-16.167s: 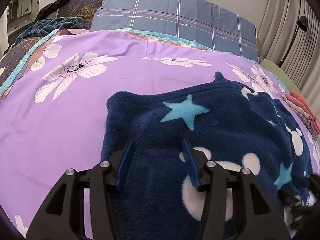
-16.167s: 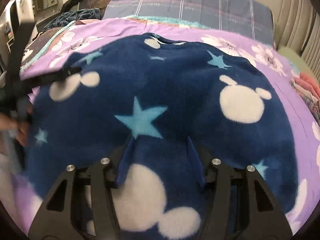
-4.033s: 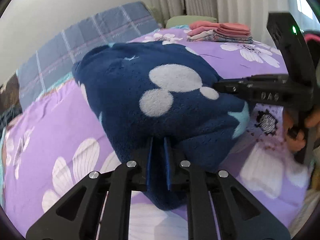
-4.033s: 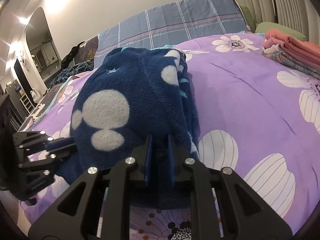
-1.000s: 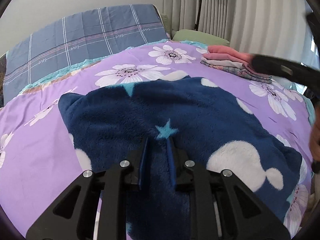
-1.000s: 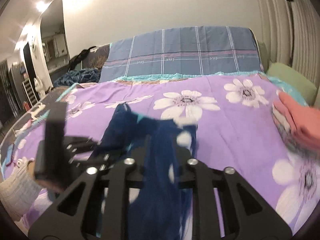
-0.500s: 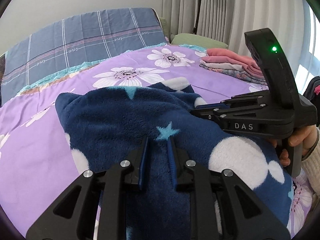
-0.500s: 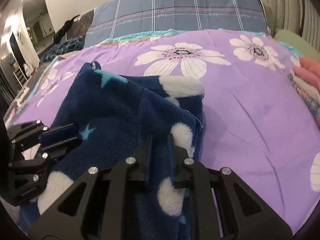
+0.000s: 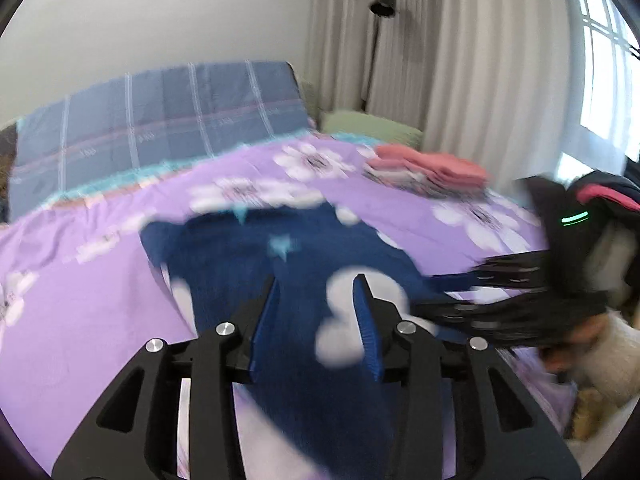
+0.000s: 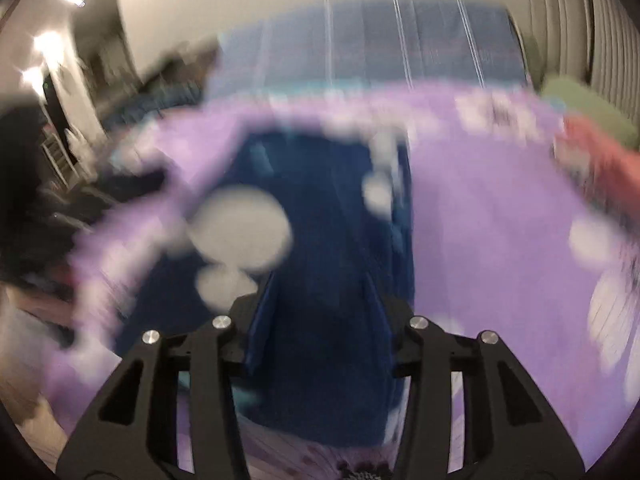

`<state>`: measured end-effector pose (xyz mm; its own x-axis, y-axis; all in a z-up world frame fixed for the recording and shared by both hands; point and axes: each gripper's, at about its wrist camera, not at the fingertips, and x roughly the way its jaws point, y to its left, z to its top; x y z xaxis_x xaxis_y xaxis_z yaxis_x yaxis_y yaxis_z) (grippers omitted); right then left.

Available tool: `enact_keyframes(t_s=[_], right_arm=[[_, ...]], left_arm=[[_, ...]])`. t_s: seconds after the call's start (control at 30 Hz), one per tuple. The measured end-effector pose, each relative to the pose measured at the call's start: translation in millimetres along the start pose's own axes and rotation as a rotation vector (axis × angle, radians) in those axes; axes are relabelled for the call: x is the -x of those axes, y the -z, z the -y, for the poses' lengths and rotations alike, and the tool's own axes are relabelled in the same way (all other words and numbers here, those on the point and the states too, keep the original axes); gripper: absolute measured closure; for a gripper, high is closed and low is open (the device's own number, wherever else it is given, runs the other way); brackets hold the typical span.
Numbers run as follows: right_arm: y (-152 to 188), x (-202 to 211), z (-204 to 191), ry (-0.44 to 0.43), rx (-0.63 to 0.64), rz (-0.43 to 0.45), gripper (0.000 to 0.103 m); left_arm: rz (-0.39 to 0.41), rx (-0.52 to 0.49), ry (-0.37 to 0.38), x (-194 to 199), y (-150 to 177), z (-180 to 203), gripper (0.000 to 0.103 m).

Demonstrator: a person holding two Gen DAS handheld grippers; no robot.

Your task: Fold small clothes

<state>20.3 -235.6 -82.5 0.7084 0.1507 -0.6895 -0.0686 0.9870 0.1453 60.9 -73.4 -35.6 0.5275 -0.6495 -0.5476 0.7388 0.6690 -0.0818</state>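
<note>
A navy fleece garment (image 9: 248, 264) with white mouse-head shapes and pale blue stars lies folded on the purple flowered bedspread (image 9: 80, 300). My left gripper (image 9: 317, 280) hovers over its near end with the jaws opening; the fabric lies below them and the pads do not press it. In the right wrist view, which is blurred, the same garment (image 10: 328, 208) stretches away from my right gripper (image 10: 320, 278). Its jaws are opening too, apart from the fleece under them. In the left wrist view the right gripper (image 9: 452, 288) is a black blur at the garment's right edge.
A stack of folded pink clothes (image 9: 432, 168) lies at the bed's far right, also seen as pink clothes (image 10: 600, 160). A blue plaid pillow (image 9: 160, 120) and a green cushion (image 9: 372, 128) are at the head. Curtains (image 9: 460, 80) hang on the right.
Both grippers, shut on the fleece half a second ago, have spread their jaws and let go. Both have drawn back from the garment, which now lies flat on the bed.
</note>
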Motion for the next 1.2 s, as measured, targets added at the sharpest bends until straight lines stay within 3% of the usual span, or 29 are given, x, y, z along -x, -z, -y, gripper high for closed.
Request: enact_keyframes(t_s=[0.07,0.13,0.27,0.37,0.5,0.6,0.73,0.9,1.07,1.2], right_arm=[[10.2,-11.0,5.2,0.009,0.026,0.034,0.059],[5.5,-13.0,10.6,-0.031,-0.016,0.025,0.058],[6.8,-16.6,4.4,0.018,0.012,0.037,0.058],[6.3,-15.2,8.1,0.001,-0.012,0.029,0.058],[6.8,-15.0,14.3,-0.02,-0.032,0.039,0.058],[9.4,-13.0,10.6,-0.011,-0.029,0.053,0.058],[11.1,-11.4,9.1,-0.014,-0.032,0.061,0.057],[13.3,-11.1,8.0,-0.008,-0.029,0.076,0.057],[15.5,-11.8,10.0,-0.019,-0.026,0.083,0.057],[17.8,-11.4,5.0,-0.006,0.003,0.092,0.057]], left_arm=[[-0.109,-0.05,-0.061,-18.7,23.6,8.6,0.061],[-0.078,-0.162,-0.16,-29.6,45.2,21.7,0.06],[-0.09,-0.147,-0.192,-30.6,33.8,27.4,0.061],[-0.049,-0.142,-0.216,-12.1,28.9,32.9,0.061],[-0.002,-0.138,-0.189,28.2,41.0,49.1,0.046],[-0.066,-0.221,-0.225,34.7,66.0,70.4,0.034],[-0.16,-0.285,-0.349,9.4,85.1,76.9,0.033],[-0.125,-0.135,-0.416,-14.0,69.7,67.6,0.033],[-0.184,-0.252,-0.612,-24.9,83.5,67.4,0.031],[-0.194,-0.271,-0.594,-10.7,91.7,67.3,0.032]])
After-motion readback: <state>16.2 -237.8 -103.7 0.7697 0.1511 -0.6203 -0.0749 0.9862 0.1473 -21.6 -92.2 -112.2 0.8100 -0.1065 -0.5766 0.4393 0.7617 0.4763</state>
